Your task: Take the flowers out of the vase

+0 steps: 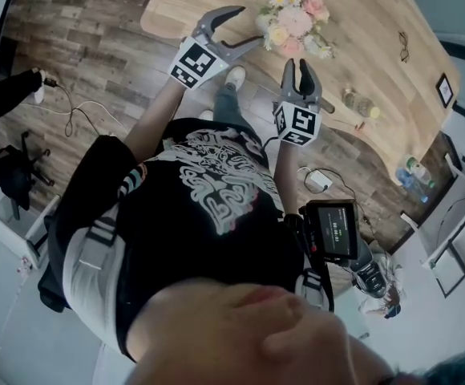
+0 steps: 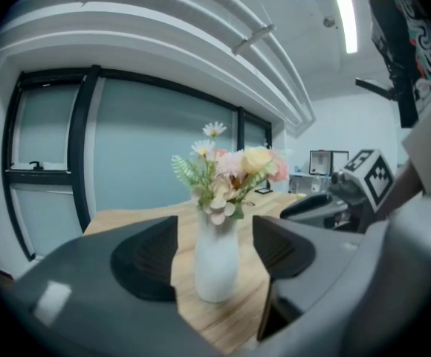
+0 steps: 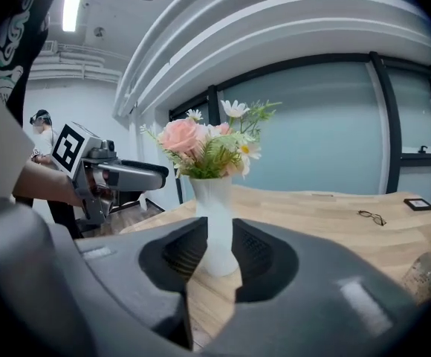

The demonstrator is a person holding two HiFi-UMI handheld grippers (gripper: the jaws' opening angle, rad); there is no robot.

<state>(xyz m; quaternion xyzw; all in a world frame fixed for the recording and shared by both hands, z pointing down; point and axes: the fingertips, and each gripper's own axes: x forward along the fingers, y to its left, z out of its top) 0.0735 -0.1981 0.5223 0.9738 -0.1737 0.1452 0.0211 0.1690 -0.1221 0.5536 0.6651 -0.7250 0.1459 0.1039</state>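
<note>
Flowers (image 1: pixel 294 24) stand in white vase (image 2: pixel 216 262) on wooden table (image 1: pixel 361 46), ahead of both grippers. Left gripper (image 1: pixel 250 26) jaws wide apart, right gripper (image 1: pixel 297 64) jaws narrowly apart, both empty. Blooms likely light, soft, crushable; vase tippy. Pinch bunched stems at vase mouth, 1 gripper steadying vase.

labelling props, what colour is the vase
The vase is plain white, clearest in the left gripper view.
</note>
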